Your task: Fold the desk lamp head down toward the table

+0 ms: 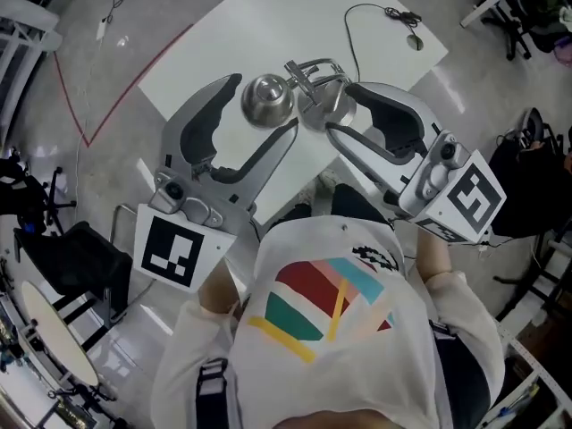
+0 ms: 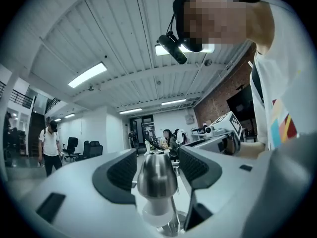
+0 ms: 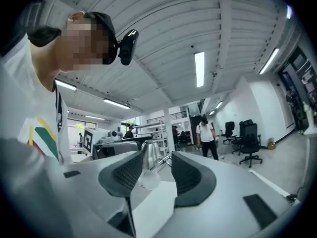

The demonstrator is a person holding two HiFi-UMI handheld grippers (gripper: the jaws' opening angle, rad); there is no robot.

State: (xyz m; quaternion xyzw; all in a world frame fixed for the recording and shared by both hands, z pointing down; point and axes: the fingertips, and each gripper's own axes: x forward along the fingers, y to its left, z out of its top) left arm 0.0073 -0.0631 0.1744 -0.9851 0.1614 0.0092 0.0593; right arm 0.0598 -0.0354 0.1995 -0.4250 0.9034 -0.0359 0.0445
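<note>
Closest in is the person's white shirt (image 1: 331, 329) w/ a red, teal & yellow stripe print, both arms reaching out over the near edge of the white desk (image 1: 268, 25). The left gripper (image 1: 261, 105) is held level, its marker cube (image 1: 174, 250) at the near end. Its jaws are wide, and the silver lamp head (image 1: 268, 99) sits betw. them w/ a gap on each side, so nothing presses on it. In the left gripper view the lamp head (image 2: 157, 175) is dead centre betw. the dark ribbed pads (image 2: 121, 171), metal dome up top and white bulb end low, facing down at the desk. The right gripper (image 1: 342, 110) comes in from the right, also level, jaws likewise wide & gripping nothing. They flank the lamp's metal arm joint (image 1: 315, 77) just right of the head. In the right gripper view the lamp shows in the gap, closer to the left-hand pad. The lamp stands near the desk's near edge, approx. mid-width. At the far right of the desk a thin black cable (image 1: 357, 25) loops round. A red line (image 1: 125, 88) runs across the floor far left. In the room beyond, a person in a white tee (image 3: 208, 138) stands next to black office chairs (image 3: 247, 138).
</note>
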